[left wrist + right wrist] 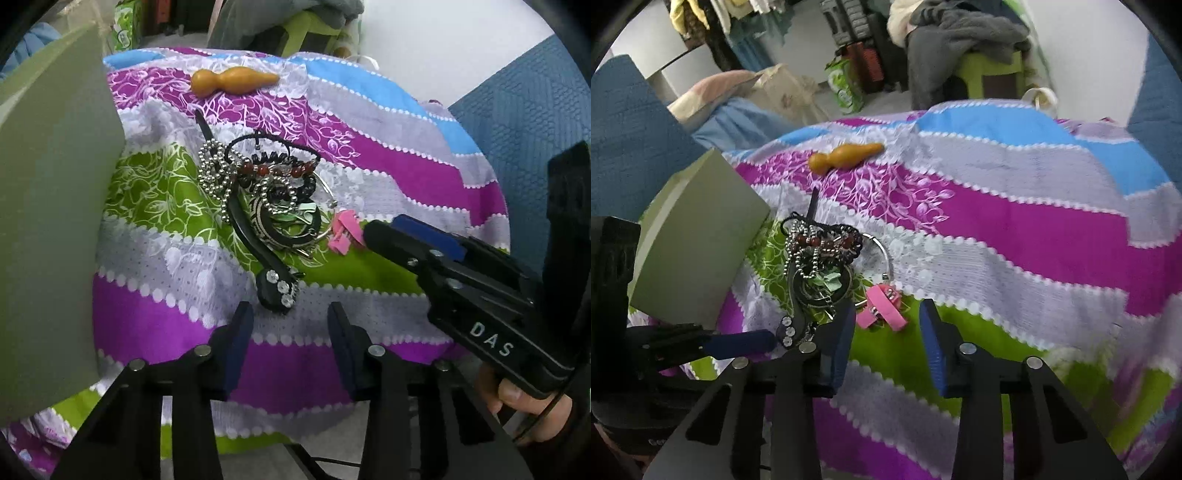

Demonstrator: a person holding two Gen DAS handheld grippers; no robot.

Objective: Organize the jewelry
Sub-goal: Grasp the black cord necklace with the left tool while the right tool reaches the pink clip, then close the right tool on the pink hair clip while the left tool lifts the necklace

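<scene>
Gripper (290, 347), jewelry heap (266, 195), green box (51, 206)

A tangled heap of jewellery (258, 192) is piled near the middle of the striped floral cloth (166, 314): silver ball chains, a dark red bead bracelet, black cords and a black band set with clear stones at its near end. A pink studded strap (882, 306) lies just beside the heap. A pale green box (698, 243) stands close by, towards the cloth's edge.

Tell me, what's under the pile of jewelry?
The jewelry pile lies on the striped cloth, green and grey there. A mint green clip peeks out from underneath. Anything deeper is covered.
</scene>
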